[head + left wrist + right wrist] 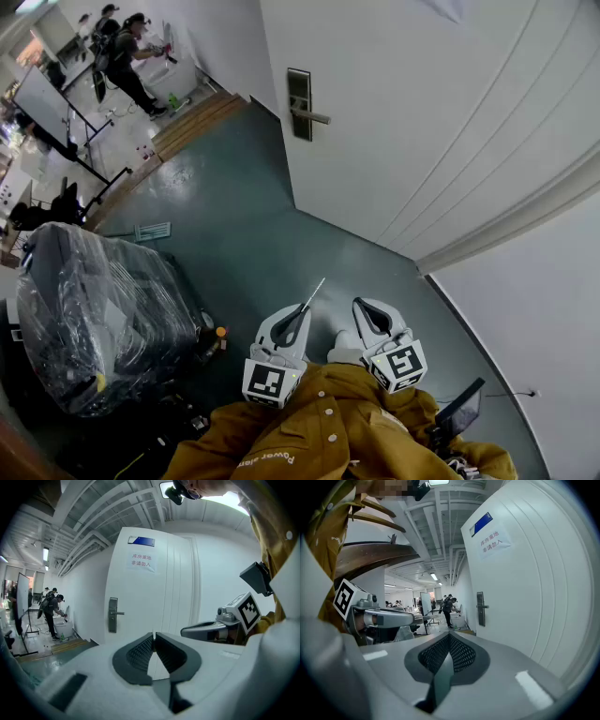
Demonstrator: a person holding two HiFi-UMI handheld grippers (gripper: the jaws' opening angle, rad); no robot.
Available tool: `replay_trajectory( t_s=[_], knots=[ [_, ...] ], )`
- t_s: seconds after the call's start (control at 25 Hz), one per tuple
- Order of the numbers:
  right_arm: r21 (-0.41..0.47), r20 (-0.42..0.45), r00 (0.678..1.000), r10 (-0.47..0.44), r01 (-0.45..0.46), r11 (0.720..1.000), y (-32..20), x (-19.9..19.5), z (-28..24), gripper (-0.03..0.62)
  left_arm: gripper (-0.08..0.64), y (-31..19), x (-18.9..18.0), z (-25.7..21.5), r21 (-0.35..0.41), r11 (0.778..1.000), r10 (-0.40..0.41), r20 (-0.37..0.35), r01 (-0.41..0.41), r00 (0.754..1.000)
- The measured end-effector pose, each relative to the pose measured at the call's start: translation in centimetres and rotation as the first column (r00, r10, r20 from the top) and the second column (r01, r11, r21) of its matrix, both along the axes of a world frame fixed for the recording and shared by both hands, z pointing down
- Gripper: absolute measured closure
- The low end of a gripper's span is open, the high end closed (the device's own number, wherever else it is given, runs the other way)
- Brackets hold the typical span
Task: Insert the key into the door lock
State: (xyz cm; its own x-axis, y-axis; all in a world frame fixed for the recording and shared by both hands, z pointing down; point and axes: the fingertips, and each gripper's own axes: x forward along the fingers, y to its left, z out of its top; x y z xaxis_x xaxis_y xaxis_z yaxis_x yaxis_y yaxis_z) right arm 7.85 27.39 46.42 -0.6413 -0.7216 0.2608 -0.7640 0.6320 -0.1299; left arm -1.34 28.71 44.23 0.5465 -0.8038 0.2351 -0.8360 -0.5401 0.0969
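A plastic-wrapped bundle point(94, 319) sits on the dark floor point(244, 225) at the far left, clear of the work. Next comes the left tool point(298, 317), held low near the person's body. Its jaws are pressed onto the key point(314, 292), a thin silver strip that pokes out beyond the tips and tilts up toward the door point(422, 112). In the left gripper view only a sliver of the key point(153, 633) shows, edge-on at the seam between the pads. Just beside it on the right, the right tool point(364, 312) has its jaws pressed together on nothing.

The door lock point(299, 103) is well apart from both tools, near the door's left edge, with its handle point(313, 117) jutting sideways. No view makes out the keyhole.

The likely trouble is the narrow pinch. If the tip meets the plate off-line, the key could swivel or slide between the pads. A high approach could also knock against the handle.
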Motion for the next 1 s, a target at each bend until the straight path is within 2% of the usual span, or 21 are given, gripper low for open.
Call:
replay_trajectory(
  t_s=[0.12,0.2,0.4,0.6,0.84,1.0],
  knots=[
    [0.000,-0.001,1.000,-0.002,0.002,1.000,-0.3,0.3,-0.2,0.588,0.535,-0.6,0.3,-1.0,0.059,0.998,-0.002,-0.014,0.003,1.000],
    [0.001,-0.002,1.000,-0.002,0.002,1.000,-0.4,0.5,-0.2,0.588,0.535,-0.7,0.6,-1.3,0.071,0.997,-0.004,-0.020,0.005,1.000],
    [0.007,0.003,1.000,-0.007,0.007,1.000,-0.6,0.3,-0.3,0.588,0.535,-0.5,0.1,-0.7,0.027,1.000,-0.015,0.002,0.015,1.000],
    [0.010,0.050,0.998,-0.039,0.038,0.999,-1.1,0.3,-0.8,0.586,0.535,-0.8,0.5,-0.4,-0.001,1.000,-0.025,0.005,0.025,1.000],
    [-0.001,0.042,0.999,-0.021,0.021,1.000,-1.6,3.1,-0.3,0.586,0.535,-0.9,2.8,-0.3,-0.018,0.999,-0.035,-0.002,0.035,0.999],
    [-0.017,0.039,0.997,-0.060,0.061,0.998,-1.9,4.7,0.2,0.586,0.535,-1.1,4.0,-0.2,-0.028,0.996,-0.083,0.007,0.084,0.996]
  ],
)
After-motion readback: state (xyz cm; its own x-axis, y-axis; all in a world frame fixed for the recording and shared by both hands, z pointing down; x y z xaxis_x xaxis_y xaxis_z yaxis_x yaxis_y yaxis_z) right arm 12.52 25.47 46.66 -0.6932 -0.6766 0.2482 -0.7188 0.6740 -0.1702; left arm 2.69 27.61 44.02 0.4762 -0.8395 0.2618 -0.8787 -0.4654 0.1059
